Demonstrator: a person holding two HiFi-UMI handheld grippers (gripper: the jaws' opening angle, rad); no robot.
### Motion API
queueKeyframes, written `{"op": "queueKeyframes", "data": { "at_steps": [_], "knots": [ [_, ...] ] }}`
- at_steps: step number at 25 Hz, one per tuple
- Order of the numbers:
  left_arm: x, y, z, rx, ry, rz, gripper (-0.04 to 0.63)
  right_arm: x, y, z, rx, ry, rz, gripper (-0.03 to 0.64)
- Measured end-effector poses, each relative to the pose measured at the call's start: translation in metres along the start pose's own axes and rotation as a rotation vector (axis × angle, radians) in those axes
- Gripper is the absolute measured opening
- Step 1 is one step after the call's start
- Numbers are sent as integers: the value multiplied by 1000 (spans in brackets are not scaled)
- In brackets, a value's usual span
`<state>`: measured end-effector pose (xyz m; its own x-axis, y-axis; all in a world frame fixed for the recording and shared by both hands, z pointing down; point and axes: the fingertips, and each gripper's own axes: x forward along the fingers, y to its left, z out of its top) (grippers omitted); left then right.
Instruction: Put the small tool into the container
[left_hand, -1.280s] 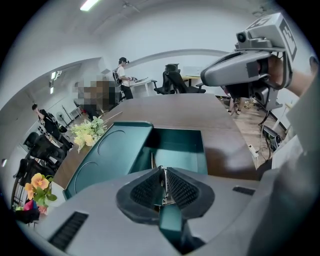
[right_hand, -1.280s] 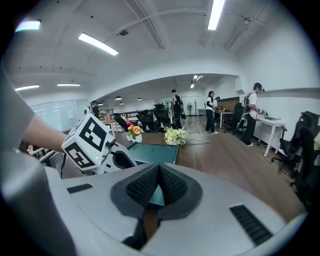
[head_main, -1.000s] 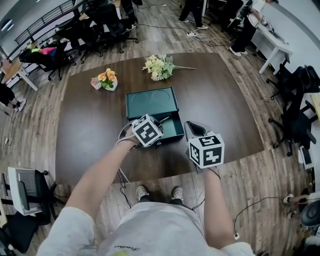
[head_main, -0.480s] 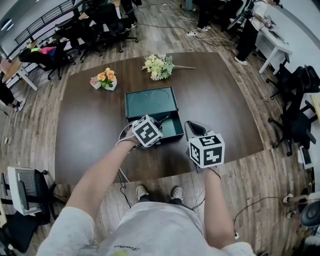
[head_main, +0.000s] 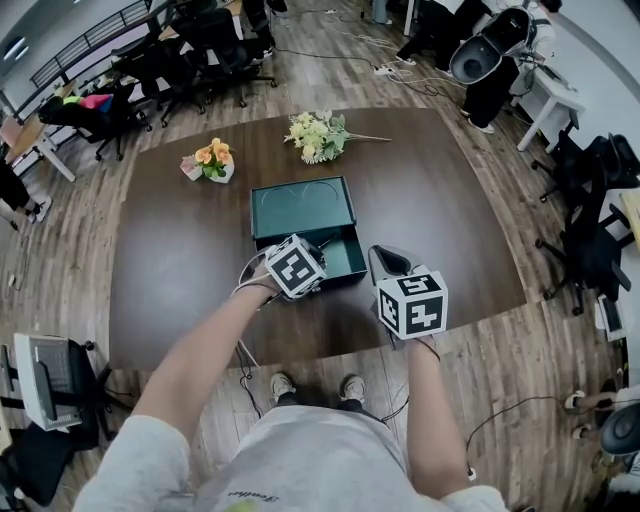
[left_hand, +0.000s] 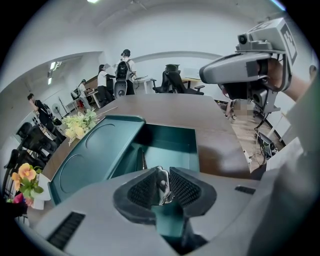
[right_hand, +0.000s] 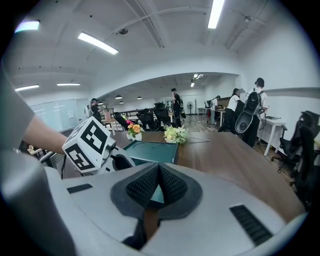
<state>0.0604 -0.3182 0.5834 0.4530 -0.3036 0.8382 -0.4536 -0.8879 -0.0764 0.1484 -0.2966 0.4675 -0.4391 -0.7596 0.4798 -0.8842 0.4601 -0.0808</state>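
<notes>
A dark green container lies open on the brown table, its lid folded back flat. My left gripper hangs over the container's near left corner. In the left gripper view the left gripper is shut on a small shiny metal tool, above the container's hollow. A thin metal sliver shows along the inner wall; whether it belongs to the tool I cannot tell. My right gripper floats just right of the container, shut with nothing in it.
A white bouquet and a small pot of orange flowers sit at the table's far side. Office chairs stand to the right, more chairs and people stand beyond the table. The table's near edge runs just under my grippers.
Both grippers stay where they were, the left still shut on the tool. Only the people at the far right of the room have shifted.
</notes>
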Motion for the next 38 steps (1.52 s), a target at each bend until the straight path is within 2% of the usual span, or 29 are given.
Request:
{"op": "queueKeyframes", "data": {
  "at_steps": [7, 18, 27, 38],
  "knots": [
    [-5, 1, -1, -35, 5, -4, 84, 1, 0, 2, -1, -2, 4, 3],
    [-29, 10, 10, -110, -85, 16, 80, 7, 6, 11, -5, -16, 24, 3],
    [-60, 34, 9, -214, -175, 93, 59, 14, 13, 22, -7, -35, 44, 3],
    [-115, 70, 11, -352, -339, 234, 40, 18, 14, 46, -11, -78, 54, 3]
  ]
}}
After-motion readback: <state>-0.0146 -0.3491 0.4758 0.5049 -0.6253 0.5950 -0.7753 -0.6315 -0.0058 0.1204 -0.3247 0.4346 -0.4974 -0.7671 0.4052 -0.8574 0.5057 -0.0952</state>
